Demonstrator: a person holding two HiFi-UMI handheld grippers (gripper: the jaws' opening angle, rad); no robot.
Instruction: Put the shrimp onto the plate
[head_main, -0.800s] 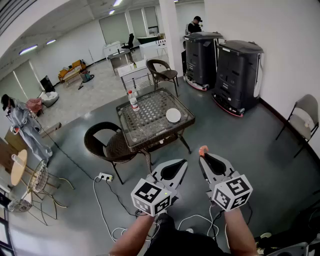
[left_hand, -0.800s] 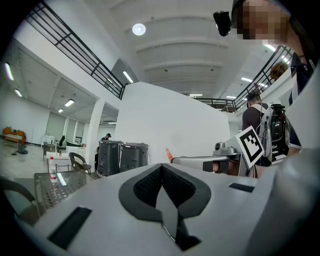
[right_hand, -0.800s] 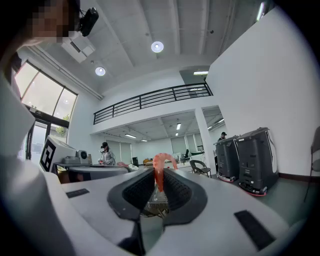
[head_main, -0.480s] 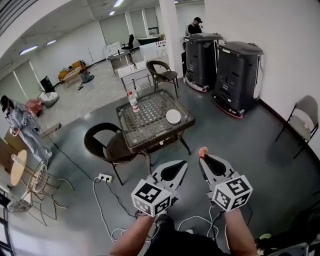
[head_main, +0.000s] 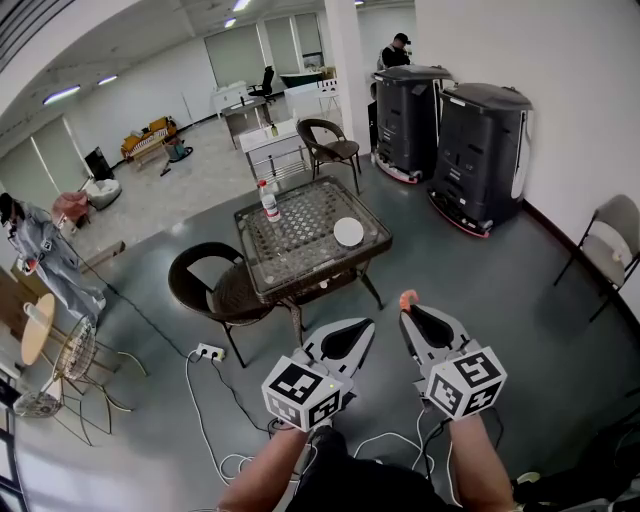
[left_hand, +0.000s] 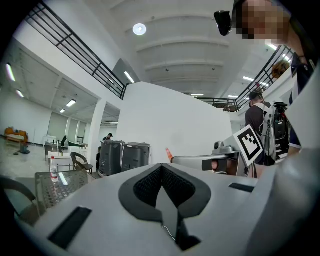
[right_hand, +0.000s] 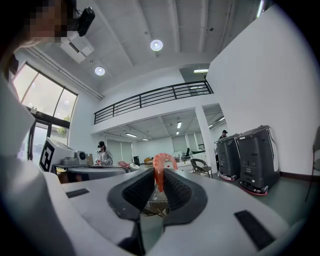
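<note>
Pinching the shrimp (head_main: 406, 297) at its tips, the right gripper (head_main: 406, 310) is far from the plate (head_main: 348, 231) at the table's (head_main: 296, 216) right edge; a jolt may drop it. The left gripper (head_main: 366, 326) is closed, empty.

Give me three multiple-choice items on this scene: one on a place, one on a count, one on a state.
1. Where is the white plate?
A) on the glass table
B) in a sink
C) on a shelf

2. How many tall black machines are there?
A) one
B) two
C) four

3. What is the right gripper doing?
A) open and empty
B) shut on the shrimp
C) shut on a spoon

Key: 1 A, the head view shows the plate lying on the tabletop. 2 B, two of them stand side by side at the upper right of the head view. 3 B, the right gripper view shows the orange shrimp pinched between the jaws.
</note>
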